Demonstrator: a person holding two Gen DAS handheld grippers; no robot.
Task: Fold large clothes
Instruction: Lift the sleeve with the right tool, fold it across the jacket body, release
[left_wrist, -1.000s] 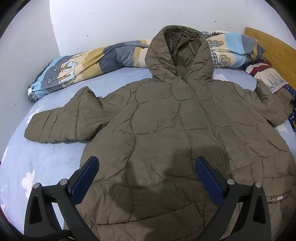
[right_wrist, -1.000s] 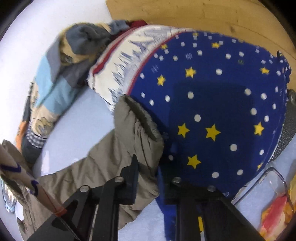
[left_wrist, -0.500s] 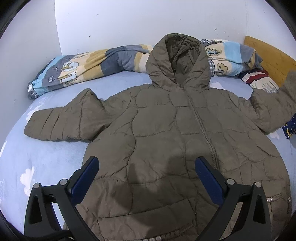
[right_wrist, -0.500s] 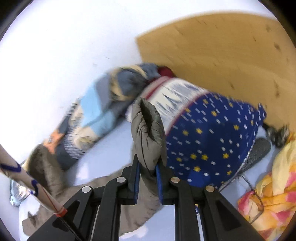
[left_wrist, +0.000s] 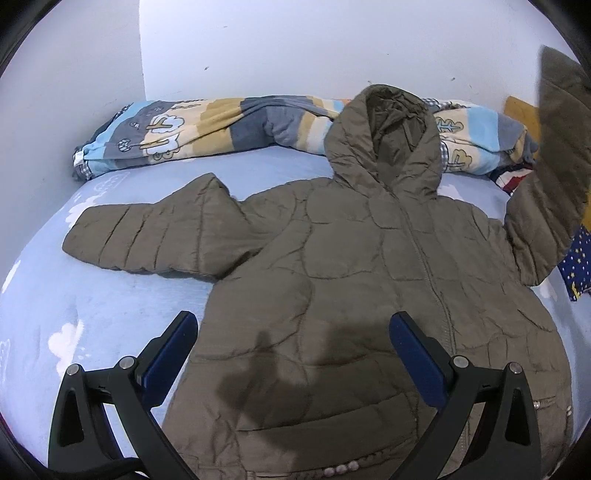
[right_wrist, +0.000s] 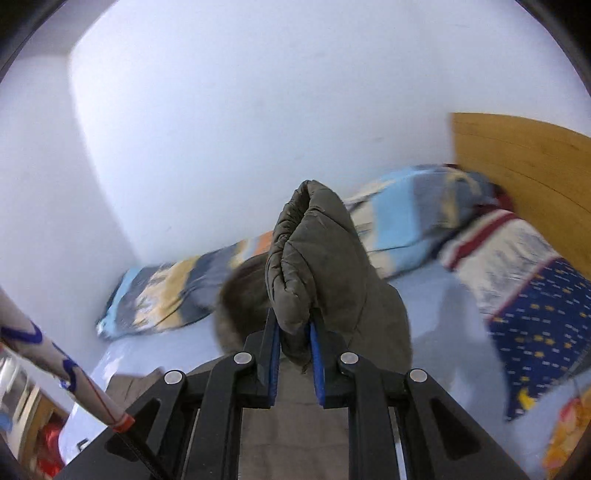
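Olive-brown quilted hooded puffer jacket (left_wrist: 369, 280) lies front-up, spread on light-blue bedsheet (left_wrist: 74, 302). Right gripper (right_wrist: 293, 354) pinches raised sleeve cuff (right_wrist: 306, 254). Left gripper (left_wrist: 293, 354) hovers, fingers spread, empty. Folding barely begun; other sleeve, body unfolded; motion blur, probably mid-swing.

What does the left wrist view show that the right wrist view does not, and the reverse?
Only the left wrist view shows the open left gripper above the spread jacket, with its hood and flat sleeve. Only the right wrist view shows the right gripper shut on the raised sleeve. Both show the striped blanket, wall and headboard.
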